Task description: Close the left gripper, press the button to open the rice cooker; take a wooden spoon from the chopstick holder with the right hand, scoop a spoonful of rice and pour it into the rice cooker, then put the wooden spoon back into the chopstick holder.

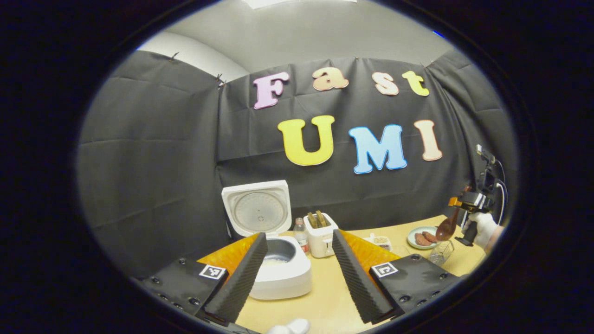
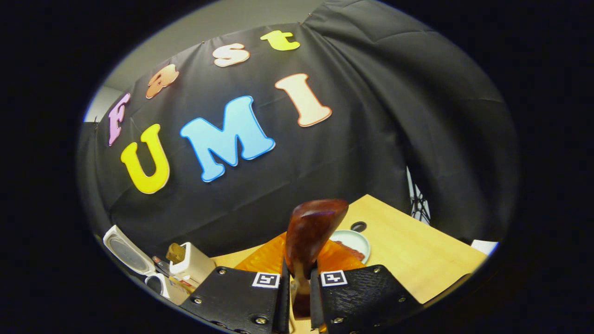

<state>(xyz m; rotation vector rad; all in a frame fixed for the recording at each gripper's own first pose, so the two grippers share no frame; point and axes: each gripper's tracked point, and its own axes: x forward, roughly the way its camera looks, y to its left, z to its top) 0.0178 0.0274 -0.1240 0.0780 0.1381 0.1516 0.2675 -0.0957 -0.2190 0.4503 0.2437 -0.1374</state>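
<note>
The right tongs (image 2: 297, 297) are clamping the glossy brown wooden spoon (image 2: 312, 236) bowl-up, ready for scooping, while the left tongs (image 1: 297, 273) are hanging released over the pale wooden counter (image 1: 325, 297), framing the white rice cooker (image 1: 278, 269) with its lid up; no readable labelling anywhere.

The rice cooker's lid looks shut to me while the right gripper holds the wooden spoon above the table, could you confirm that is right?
Not quite: the rice cooker has its lid standing open, as the left gripper view shows. The rest holds: the right gripper is clamped on the wooden spoon above the table.
</note>
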